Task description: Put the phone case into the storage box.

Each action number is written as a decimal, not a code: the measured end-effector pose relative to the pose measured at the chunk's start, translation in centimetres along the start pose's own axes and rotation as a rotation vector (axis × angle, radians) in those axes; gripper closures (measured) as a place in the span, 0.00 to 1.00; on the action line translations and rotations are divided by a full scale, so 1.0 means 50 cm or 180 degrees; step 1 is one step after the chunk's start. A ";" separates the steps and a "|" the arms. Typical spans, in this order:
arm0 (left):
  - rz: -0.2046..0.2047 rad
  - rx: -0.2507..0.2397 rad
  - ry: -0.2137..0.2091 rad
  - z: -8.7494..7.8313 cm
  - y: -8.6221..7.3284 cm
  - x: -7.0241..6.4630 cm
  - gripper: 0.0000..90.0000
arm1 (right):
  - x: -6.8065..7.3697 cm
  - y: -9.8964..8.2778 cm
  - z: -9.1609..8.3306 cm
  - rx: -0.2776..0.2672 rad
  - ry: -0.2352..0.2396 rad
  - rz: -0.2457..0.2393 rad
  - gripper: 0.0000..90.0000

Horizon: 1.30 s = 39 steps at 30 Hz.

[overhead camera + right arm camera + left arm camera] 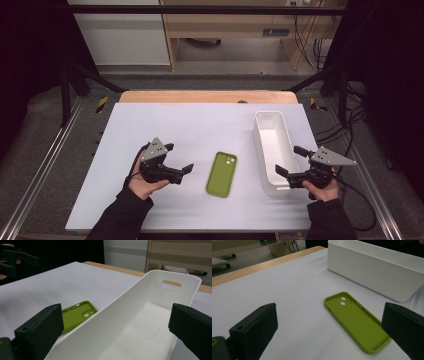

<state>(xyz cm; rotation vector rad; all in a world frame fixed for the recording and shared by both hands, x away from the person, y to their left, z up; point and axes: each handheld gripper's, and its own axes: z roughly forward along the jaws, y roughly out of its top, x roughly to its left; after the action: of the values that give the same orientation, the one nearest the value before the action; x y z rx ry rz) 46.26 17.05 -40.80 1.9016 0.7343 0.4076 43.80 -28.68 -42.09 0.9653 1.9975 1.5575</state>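
Note:
A green phone case (221, 174) lies inside-up on the white table, camera cutout at its far end. A long white bin (274, 145) stands empty to its right. My left gripper (178, 157) is open left of the case, held low, its jaws pointing toward it. In the left gripper view the case (355, 320) lies just ahead between the open jaws of that gripper (330, 323). My right gripper (290, 160) is open at the bin's near right corner. In the right gripper view its jaws (117, 325) straddle the bin (130, 322), with the case (75, 315) beyond the bin's wall.
A white sheet (200, 125) covers the tabletop, with a wooden edge (207, 96) at the far side. Metal frame rails (45, 165) run along both sides. The bin's far end has a handle slot (171, 285). The left gripper (15, 258) appears far off in the right gripper view.

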 end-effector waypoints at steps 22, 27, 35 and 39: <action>0.0027 0.0105 -0.0033 0.055 0.020 -0.022 0.01 | 0.000 0.000 0.000 0.0005 0.0005 -0.0002 0.01; 0.0026 0.0126 -0.0029 0.066 0.024 -0.026 0.01 | 0.000 0.000 0.000 0.0006 0.0004 -0.0007 0.01; 0.0051 0.0171 -0.0047 0.089 0.031 -0.039 0.01 | 0.000 0.000 0.000 0.0000 0.0005 -0.0005 0.01; 0.0066 0.0211 -0.0058 0.101 0.030 -0.045 0.01 | 0.000 0.000 0.000 -0.0001 0.0005 -0.0007 0.01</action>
<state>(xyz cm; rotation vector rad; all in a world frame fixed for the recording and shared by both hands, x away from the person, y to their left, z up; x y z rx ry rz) 47.94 11.61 -41.50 1.9741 0.7245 0.3825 43.79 -28.69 -42.07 0.9616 1.9987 1.5577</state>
